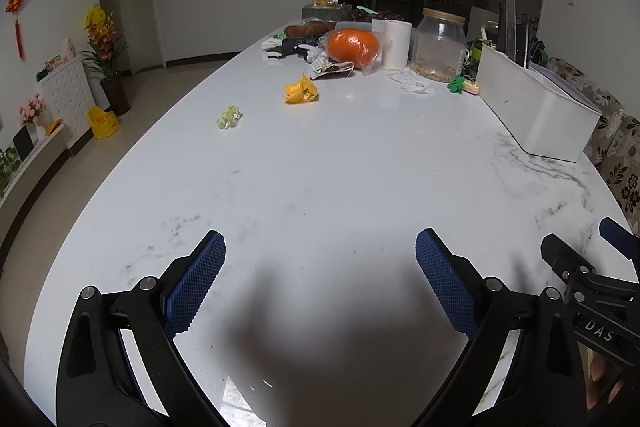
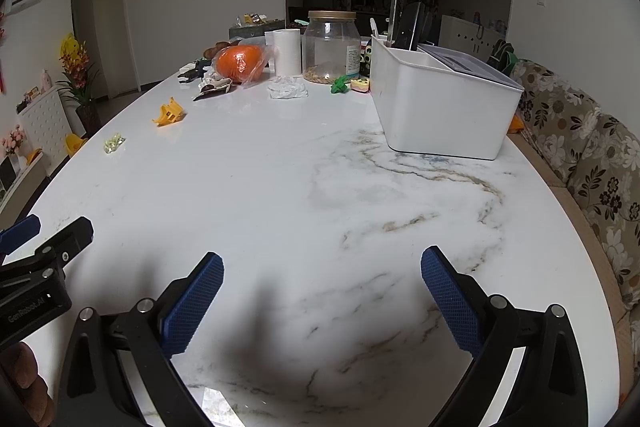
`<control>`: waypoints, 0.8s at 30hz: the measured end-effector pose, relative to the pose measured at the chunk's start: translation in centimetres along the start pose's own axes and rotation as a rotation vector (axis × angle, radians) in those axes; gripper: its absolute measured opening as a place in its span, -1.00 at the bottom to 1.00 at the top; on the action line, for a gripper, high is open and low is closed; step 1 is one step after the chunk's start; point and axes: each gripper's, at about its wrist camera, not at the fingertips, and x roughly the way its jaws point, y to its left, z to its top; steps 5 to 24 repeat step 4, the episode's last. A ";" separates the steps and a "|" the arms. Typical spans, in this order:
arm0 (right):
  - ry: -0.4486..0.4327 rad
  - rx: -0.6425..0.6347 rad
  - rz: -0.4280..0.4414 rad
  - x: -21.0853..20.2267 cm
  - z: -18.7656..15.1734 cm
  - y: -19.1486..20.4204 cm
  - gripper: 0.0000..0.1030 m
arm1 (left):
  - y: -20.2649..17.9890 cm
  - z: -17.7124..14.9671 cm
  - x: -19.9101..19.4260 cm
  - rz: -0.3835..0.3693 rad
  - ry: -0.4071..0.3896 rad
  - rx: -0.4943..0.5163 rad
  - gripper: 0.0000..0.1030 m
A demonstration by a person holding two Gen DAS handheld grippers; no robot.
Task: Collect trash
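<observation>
left gripper (image 1: 320,279) being held wide open, empty | right gripper (image 2: 322,297) being held wide open, empty | crumpled yellow wrapper (image 1: 301,91) lying well left of white rectangular plastic bin (image 1: 536,107)

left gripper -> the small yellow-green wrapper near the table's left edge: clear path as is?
Probably yes. The left gripper is open and holds nothing, and the stretch of marble table between it and the yellow-green wrapper is bare. The wrapper lies apart from the orange-yellow scrap, so nothing crowds it.

Black jaws, blue textured pads (image 1: 196,283).
</observation>
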 end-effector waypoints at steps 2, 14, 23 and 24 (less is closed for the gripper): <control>0.000 0.003 0.000 0.0 0.0 0.0 0.89 | 0.2 0.1 0.1 0.002 0.004 -0.012 0.82; 0.001 0.005 0.002 0.0 0.0 -0.1 0.89 | 0.3 0.0 0.0 0.007 0.004 -0.020 0.82; 0.001 0.005 0.002 0.0 0.0 -0.1 0.89 | 0.3 0.0 0.0 0.007 0.004 -0.020 0.82; 0.001 0.005 0.002 0.0 0.0 -0.1 0.89 | 0.3 0.0 0.0 0.007 0.004 -0.020 0.82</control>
